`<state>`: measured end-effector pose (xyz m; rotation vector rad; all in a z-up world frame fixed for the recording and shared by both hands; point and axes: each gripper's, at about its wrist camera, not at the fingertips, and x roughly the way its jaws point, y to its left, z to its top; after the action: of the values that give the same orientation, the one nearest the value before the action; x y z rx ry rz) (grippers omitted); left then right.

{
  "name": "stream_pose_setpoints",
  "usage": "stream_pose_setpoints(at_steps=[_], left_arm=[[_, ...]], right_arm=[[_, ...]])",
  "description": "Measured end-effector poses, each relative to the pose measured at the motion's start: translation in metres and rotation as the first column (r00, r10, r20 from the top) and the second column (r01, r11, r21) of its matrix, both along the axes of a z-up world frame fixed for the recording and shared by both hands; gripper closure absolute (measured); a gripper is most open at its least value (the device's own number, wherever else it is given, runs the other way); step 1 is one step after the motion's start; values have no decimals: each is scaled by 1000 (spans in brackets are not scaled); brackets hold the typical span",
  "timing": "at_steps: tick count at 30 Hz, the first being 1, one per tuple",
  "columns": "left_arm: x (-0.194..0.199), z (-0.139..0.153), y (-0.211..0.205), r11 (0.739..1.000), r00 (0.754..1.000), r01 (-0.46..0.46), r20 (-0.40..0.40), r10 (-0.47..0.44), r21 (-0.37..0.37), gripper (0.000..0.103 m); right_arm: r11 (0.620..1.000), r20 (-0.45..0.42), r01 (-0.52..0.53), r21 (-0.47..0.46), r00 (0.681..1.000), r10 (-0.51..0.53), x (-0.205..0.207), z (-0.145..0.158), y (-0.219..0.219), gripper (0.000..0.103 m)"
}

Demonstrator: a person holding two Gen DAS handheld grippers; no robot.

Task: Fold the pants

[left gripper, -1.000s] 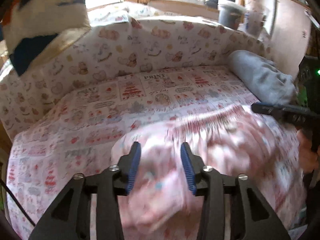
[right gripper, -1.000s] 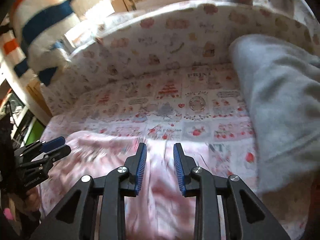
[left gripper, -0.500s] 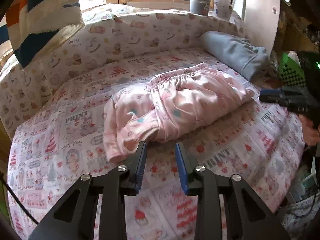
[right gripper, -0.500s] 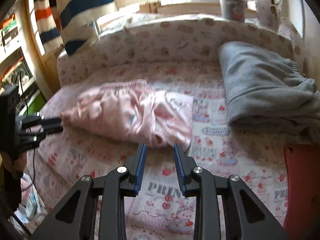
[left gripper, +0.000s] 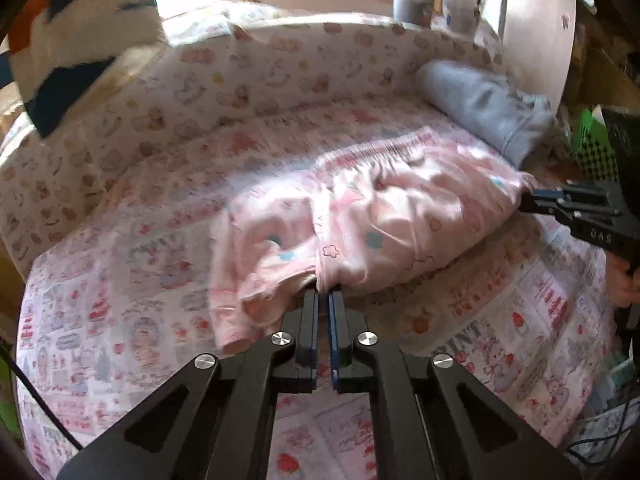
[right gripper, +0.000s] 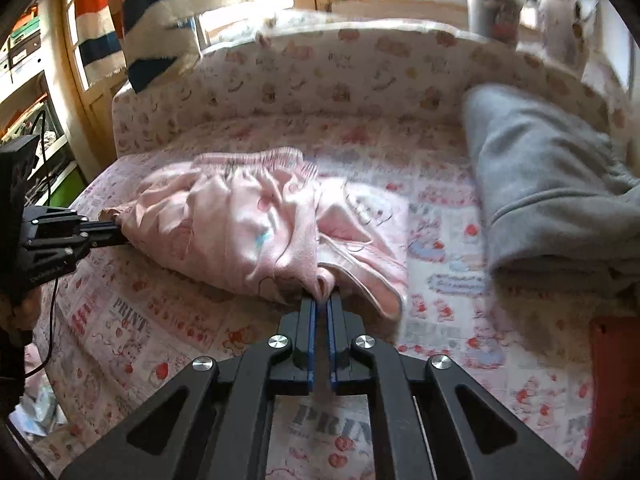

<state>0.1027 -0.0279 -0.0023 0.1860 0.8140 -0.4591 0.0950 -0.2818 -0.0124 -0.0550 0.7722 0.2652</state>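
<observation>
One pink pants (left gripper: 384, 216), two grippers, left gripper (left gripper: 323, 294) and right gripper (right gripper: 321, 298) jaws just closed, each pinching fabric

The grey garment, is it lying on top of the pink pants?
No, the grey garment lies apart from the pink pants, with a strip of printed sheet showing between them.

I see open printed sheet (left gripper: 120, 280) left of the pants (left gripper: 380, 216) and along the near edge, room enough to pass. The padded wall (right gripper: 360, 76) closes off the back. The grey garment (right gripper: 552, 184) blocks the right side, and a striped cloth (right gripper: 160, 12) hangs over the back-left corner.
</observation>
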Motion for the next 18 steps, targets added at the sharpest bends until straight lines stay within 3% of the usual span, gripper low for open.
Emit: stream_pose_setpoints(at_steps=[3, 5, 12, 16, 18], left_arm=[[-5, 10, 7, 1000, 999, -14, 50, 13, 27, 100], [-4, 11, 11, 1000, 999, -12, 37, 11, 24, 100], [-3, -14, 15, 999, 1000, -16, -22, 17, 47, 100], [-9, -17, 12, 997, 1000, -17, -5, 18, 73, 100], [-8, -16, 14, 997, 1000, -23, -7, 23, 68, 100]], right_arm=[[999, 39, 27, 16, 999, -28, -10, 10, -5, 99], [999, 52, 48, 15, 997, -48, -12, 14, -8, 99], [996, -59, 82, -17, 995, -83, -4, -13, -13, 99], [993, -49, 116, 15, 992, -115, -5, -10, -25, 99], [976, 13, 206, -73, 978, -206, -8, -5, -32, 101]])
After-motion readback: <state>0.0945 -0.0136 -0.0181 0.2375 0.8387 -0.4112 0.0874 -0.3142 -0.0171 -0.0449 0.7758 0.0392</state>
